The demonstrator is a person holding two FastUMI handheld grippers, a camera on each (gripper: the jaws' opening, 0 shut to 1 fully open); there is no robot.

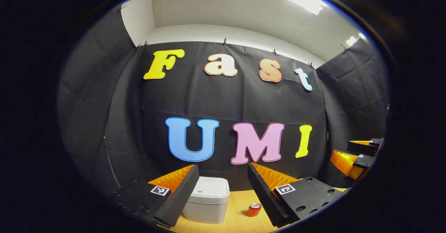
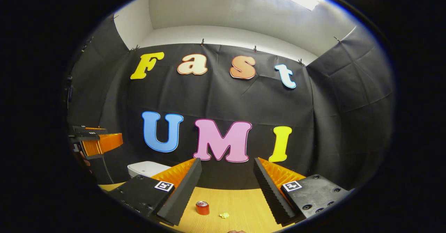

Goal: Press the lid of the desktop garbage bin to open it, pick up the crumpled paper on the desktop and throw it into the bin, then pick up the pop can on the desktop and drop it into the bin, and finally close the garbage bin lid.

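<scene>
Bin (image 2: 148, 169) half hidden behind own left finger (image 2: 181, 191). Paper (image 2: 224, 215) too small to make out. Can (image 1: 254, 209) clipped by finger (image 1: 264, 191). Other gripper (image 1: 360, 154) cut at edge; jaws unclear.

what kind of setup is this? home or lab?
Likely a lab data-collection booth: black cloth wall, wooden desktop staged with only a white garbage bin, pop can and crumpled paper.

On the wooden tabletop (image 2: 244, 205) the white bin (image 1: 208, 200) stands at the left with its lid down, the pop can (image 2: 202, 208) upright well to its right and the crumpled paper (image 2: 224, 215) just beside the can, leaving bare wood open between bin and can.
</scene>
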